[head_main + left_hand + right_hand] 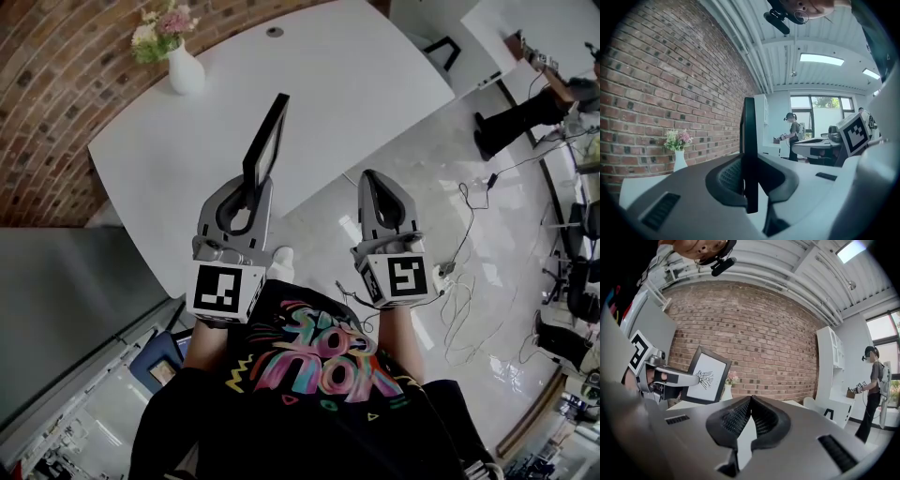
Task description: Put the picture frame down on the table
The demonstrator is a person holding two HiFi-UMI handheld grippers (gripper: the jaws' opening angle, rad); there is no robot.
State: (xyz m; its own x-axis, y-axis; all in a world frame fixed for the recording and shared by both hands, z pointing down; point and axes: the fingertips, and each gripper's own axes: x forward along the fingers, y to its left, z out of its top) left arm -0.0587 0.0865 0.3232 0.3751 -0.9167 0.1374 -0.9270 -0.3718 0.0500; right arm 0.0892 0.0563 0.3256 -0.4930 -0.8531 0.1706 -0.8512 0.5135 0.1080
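A black picture frame (265, 141) stands edge-on in my left gripper (251, 187), which is shut on its lower edge and holds it above the near edge of the white table (309, 84). In the left gripper view the picture frame (749, 154) is a thin dark upright bar between the jaws. The right gripper view shows the picture frame (707, 376) face-on, a white sheet with a small dark drawing, held by the left gripper (684, 379). My right gripper (375, 180) hangs beside it over the floor, shut with nothing in it; its tips (750, 399) meet.
A white vase with flowers (184, 67) stands at the table's far left, in front of a brick wall (56, 84). Cables (469, 272) lie on the glossy floor to the right. A person (873, 385) stands far off by white desks. A grey cabinet (66, 300) is at my left.
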